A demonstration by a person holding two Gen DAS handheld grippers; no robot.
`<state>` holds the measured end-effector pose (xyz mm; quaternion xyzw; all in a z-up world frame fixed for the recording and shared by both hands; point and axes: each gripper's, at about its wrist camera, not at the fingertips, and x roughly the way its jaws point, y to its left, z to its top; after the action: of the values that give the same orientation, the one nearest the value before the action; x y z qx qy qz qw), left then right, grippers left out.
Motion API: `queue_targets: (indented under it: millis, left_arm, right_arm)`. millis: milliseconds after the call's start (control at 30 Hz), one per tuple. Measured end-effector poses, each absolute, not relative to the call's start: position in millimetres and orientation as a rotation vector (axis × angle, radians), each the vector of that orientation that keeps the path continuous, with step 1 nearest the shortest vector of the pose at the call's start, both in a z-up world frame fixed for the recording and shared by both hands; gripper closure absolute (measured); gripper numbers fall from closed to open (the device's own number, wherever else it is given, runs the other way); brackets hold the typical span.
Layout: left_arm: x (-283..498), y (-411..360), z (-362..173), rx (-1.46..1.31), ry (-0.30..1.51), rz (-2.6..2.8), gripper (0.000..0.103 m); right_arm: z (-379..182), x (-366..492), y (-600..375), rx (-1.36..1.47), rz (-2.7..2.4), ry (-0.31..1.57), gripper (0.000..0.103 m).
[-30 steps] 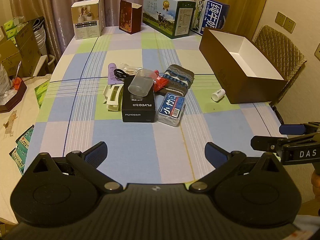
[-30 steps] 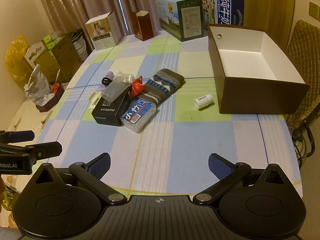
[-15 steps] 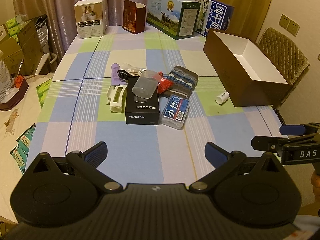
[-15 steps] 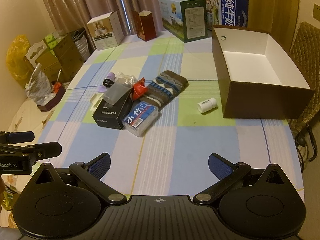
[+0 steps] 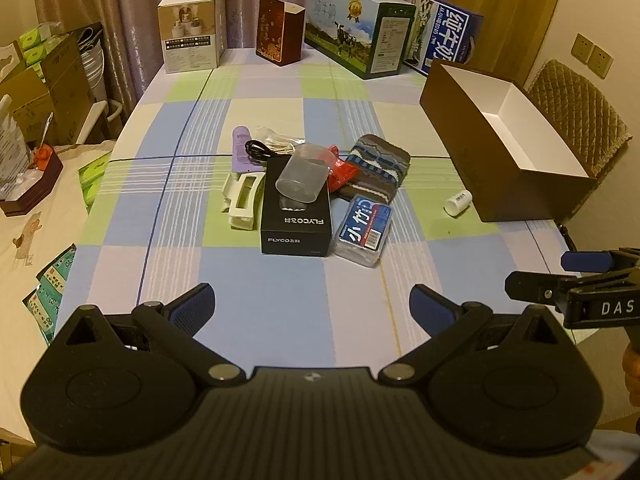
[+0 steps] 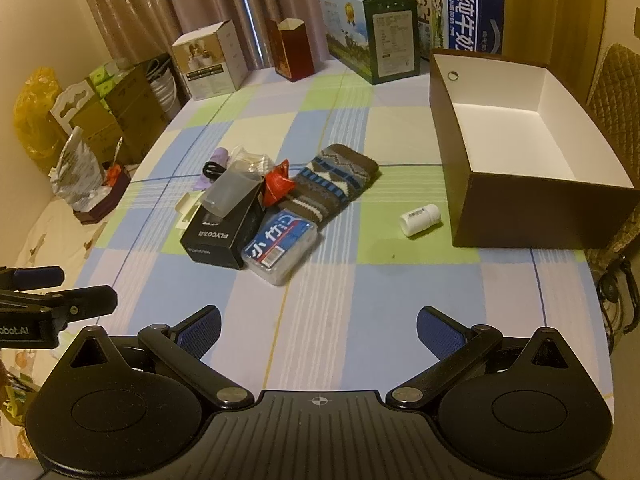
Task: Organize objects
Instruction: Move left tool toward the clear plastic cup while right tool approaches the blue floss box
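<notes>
- Black-framed left gripper hung over the near edge of the table, its blue-padded jaws spread wide with nothing between them.
- Right gripper stood likewise over the near edge, jaws released and empty; its side profile showed at the right margin of the left wrist view.
- Ahead of both grippers, well apart from either, lay a cluster of objects at mid-table, slightly left of the right gripper's centre line.
- Nearest in the cluster was a black FLYCO box, flat, long axis running away from the left gripper.
- Just beside it on the right lay a blue-labelled clear pack, flat, its long axis tilted slightly rightward going away.
- A translucent plastic cup lay on its side across the far end of the black box.
- A cream plastic holder lay just left of the box, long axis roughly parallel to it.
- Behind these were a red wrapper, a patterned knit sock angled away to the right, a black cable and a purple tube pointing away.
- A small white bottle lay on its side, apart from the cluster and just beside the near wall of the brown box, which stood open on the right.
- Farthest back, several cartons stood along the far table edge.
</notes>
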<state>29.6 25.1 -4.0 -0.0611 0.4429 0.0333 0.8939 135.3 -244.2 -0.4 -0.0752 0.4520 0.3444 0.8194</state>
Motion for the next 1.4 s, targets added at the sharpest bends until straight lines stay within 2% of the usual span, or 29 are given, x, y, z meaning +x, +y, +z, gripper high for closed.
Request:
queue_targets:
  millis: [733, 1400]
  left_arm:
    - [82.2, 40.3, -18.1, -0.125, 0.956, 0.134, 0.001]
    - [113.3, -2.6, -24.5, -0.169, 0.976, 0.260, 0.001]
  right_arm:
    - [-25.4, 197.8, -240.1, -0.109, 0.714, 0.954, 0.002]
    - [-24.9, 230.7, -234.5, -0.178, 0.955, 0.994, 0.002]
